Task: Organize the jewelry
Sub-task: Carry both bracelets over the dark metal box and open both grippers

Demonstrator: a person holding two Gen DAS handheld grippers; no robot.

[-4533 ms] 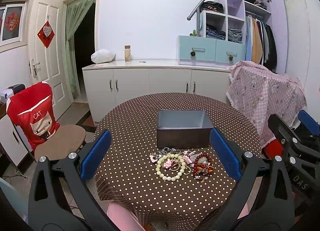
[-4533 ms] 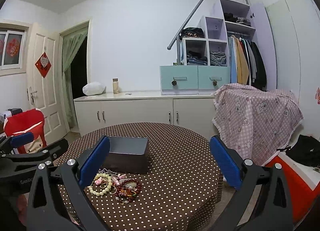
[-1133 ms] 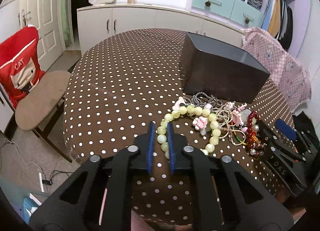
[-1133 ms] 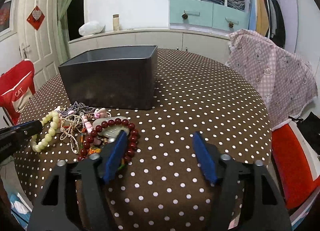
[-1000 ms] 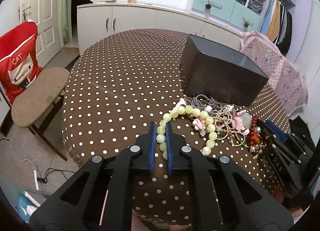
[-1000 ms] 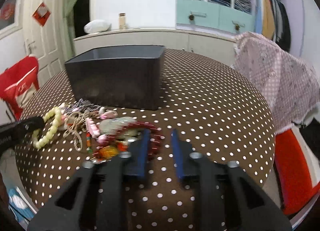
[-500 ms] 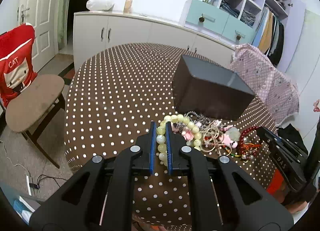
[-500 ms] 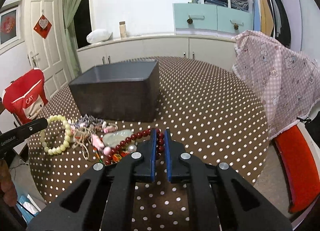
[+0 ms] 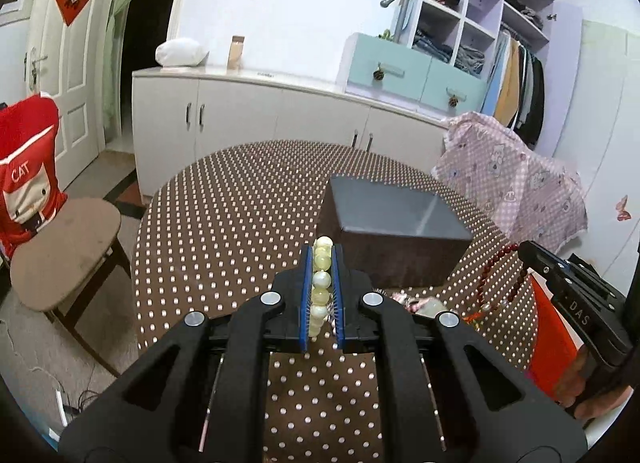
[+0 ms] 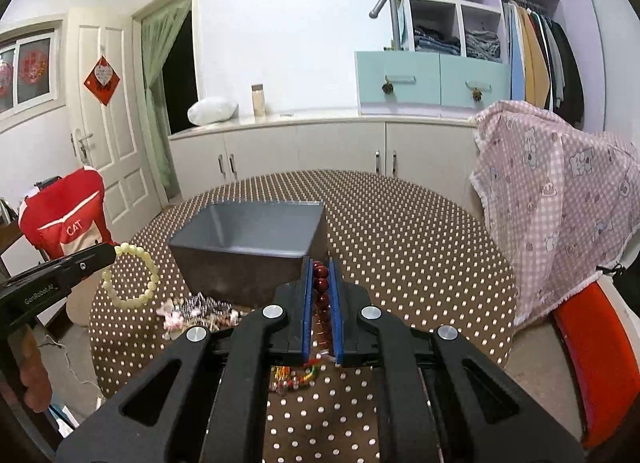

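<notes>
Two bracelets hang off the table in your grippers, one in each. Your left gripper (image 9: 321,253) has its blue pads (image 9: 306,295) pressed together on the pale green bead bracelet (image 9: 321,283), the beads stacked in a line between them; from the right wrist view the same bracelet (image 10: 130,275) hangs as a full loop below the tip of that gripper (image 10: 106,257), clear of the cloth. Your right gripper (image 10: 321,263) is clamped on the dark red bead bracelet (image 10: 320,283), whose beads run up between its pads, and a bright multicoloured tassel (image 10: 294,377) dangles under them; in the left wrist view the red strand (image 9: 500,275) droops from that gripper's tip (image 9: 530,251). Just below and beyond your grippers, the remaining jewelry pile (image 10: 198,313) of pink pieces and dark beaded chains lies on the brown polka-dot tablecloth (image 10: 420,255), close against the near wall of the dark grey box (image 10: 248,255). That box stands open-topped near the middle of the round table, and what you can see of its inside is bare grey. Beyond the table, to your left, stands a chair with a red cover (image 9: 26,167); to your right a pink patterned cloth (image 10: 556,199) is draped over something, and white cabinets (image 9: 248,119) line the far wall.
</notes>
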